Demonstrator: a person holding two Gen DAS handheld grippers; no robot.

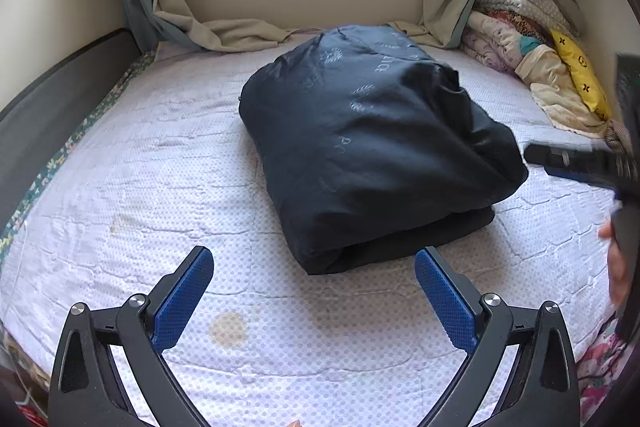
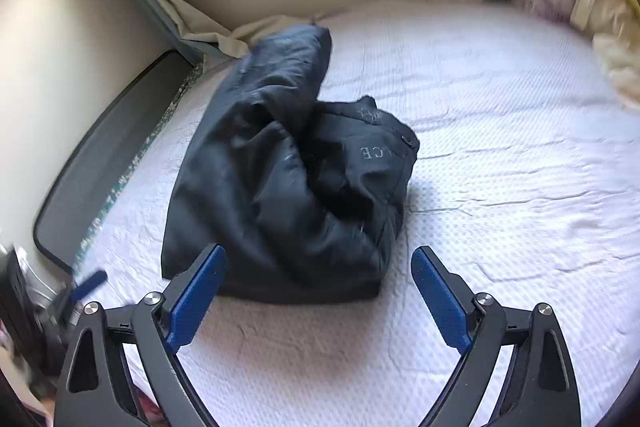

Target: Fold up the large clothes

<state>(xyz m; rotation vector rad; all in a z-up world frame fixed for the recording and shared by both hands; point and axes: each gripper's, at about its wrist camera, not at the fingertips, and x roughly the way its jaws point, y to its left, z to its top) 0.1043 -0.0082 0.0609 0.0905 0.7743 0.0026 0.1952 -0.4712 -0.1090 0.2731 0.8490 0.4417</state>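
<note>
A dark navy padded jacket [image 1: 372,143] lies folded into a bulky bundle in the middle of the bed. My left gripper [image 1: 314,257] hangs just in front of the bundle's near edge, jaws wide open, nothing between the blue pads. In the right wrist view the jacket [image 2: 288,179] sits ahead and left, with a sleeve or flap draped over its top. My right gripper [image 2: 318,257] is open at the bundle's near edge, and its left pad [image 2: 196,299] overlaps the fabric in the picture. The right gripper [image 1: 576,163] also shows at the right edge of the left wrist view.
The bed carries a white quilted cover [image 1: 140,187] with a yellowish stain [image 1: 228,327]. A dark headboard [image 1: 44,115] runs along the left. Curtains [image 1: 188,15] hang below the window at the back. Piled bedding and a yellow pillow [image 1: 580,79] fill the back right corner.
</note>
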